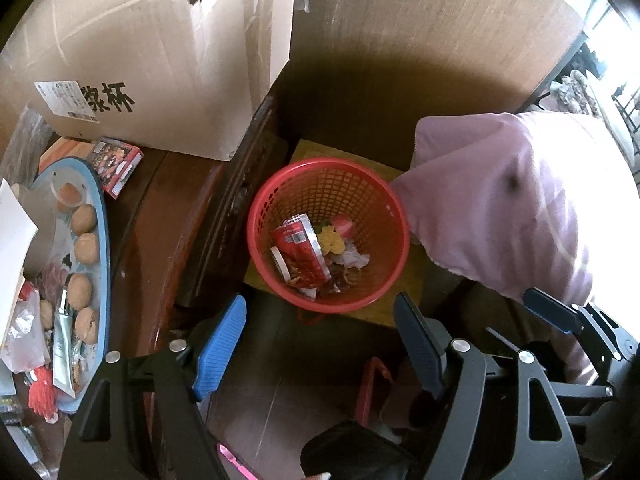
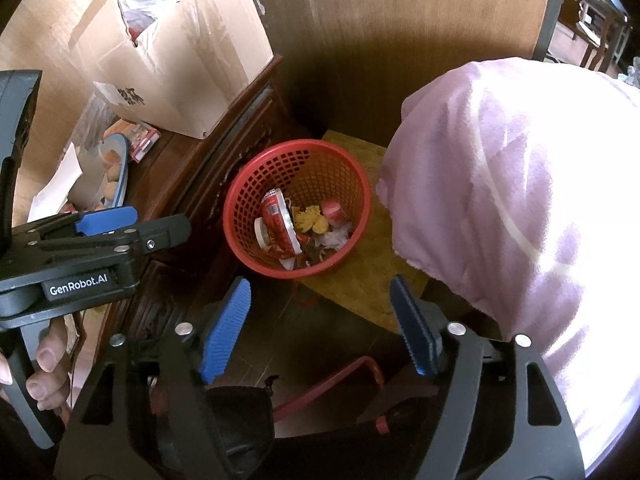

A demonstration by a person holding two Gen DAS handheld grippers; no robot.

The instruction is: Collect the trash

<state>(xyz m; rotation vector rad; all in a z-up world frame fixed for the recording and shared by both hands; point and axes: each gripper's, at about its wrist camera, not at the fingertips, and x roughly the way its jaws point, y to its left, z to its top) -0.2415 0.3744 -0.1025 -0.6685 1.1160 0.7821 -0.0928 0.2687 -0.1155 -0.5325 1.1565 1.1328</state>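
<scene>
Both claws gape empty, ribbed blue pads apart: left gripper (image 1: 320,344) and right gripper (image 2: 320,328) hang above the round red lattice plastic wastebasket (image 1: 360,200) holding crumpled wrappers (image 1: 304,252).

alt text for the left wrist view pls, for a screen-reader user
Open left gripper, holding nothing, points down at a red mesh basket on the floor with wrappers and scraps in it. A dark wooden table at left carries a cardboard box and a cluttered blue tray; pink cloth fills the right.
</scene>
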